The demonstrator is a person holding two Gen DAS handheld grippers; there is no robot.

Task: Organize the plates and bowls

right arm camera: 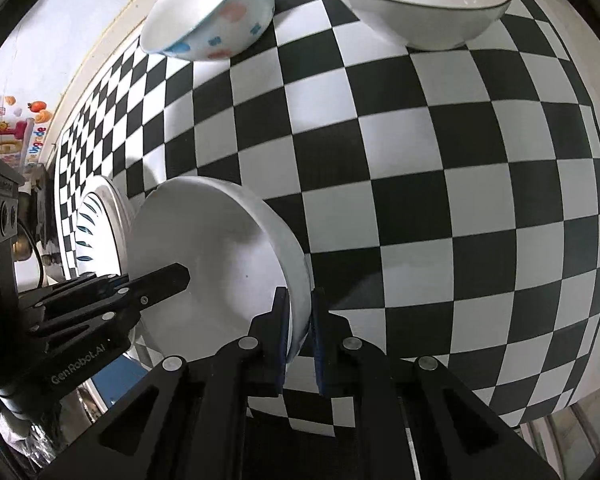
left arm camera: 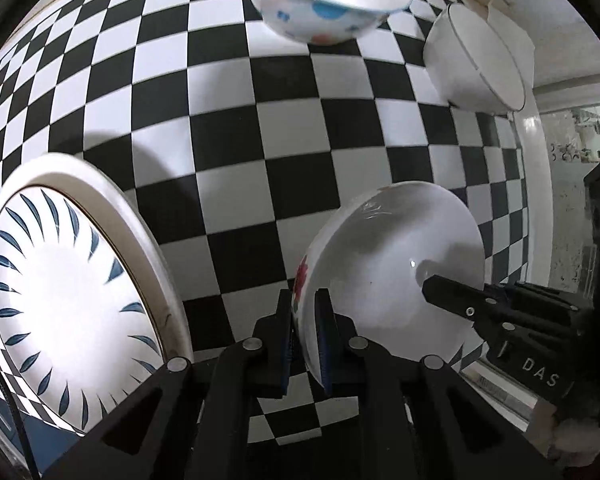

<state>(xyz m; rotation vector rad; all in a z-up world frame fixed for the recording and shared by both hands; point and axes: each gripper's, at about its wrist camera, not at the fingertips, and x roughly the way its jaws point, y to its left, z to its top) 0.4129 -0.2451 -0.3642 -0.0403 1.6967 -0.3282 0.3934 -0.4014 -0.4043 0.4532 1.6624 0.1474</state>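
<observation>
While both my grippers, left [left arm camera: 305, 336] and right [right arm camera: 300, 340], clamped opposite rims of the white bowl [left arm camera: 396, 272], I figured nesting it into another bowl came next.

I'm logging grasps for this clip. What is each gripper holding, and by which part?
Both hold one white bowl with a red flower by its rim: left gripper on the flowered side, right gripper on the opposite side.

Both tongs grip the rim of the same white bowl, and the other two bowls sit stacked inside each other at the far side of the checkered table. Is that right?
Not quite. The left tongs and right tongs do grip one white bowl by its rim, but the dotted bowl and the plain bowl are not stacked: the right wrist view shows them standing apart, side by side, on the table.
</observation>
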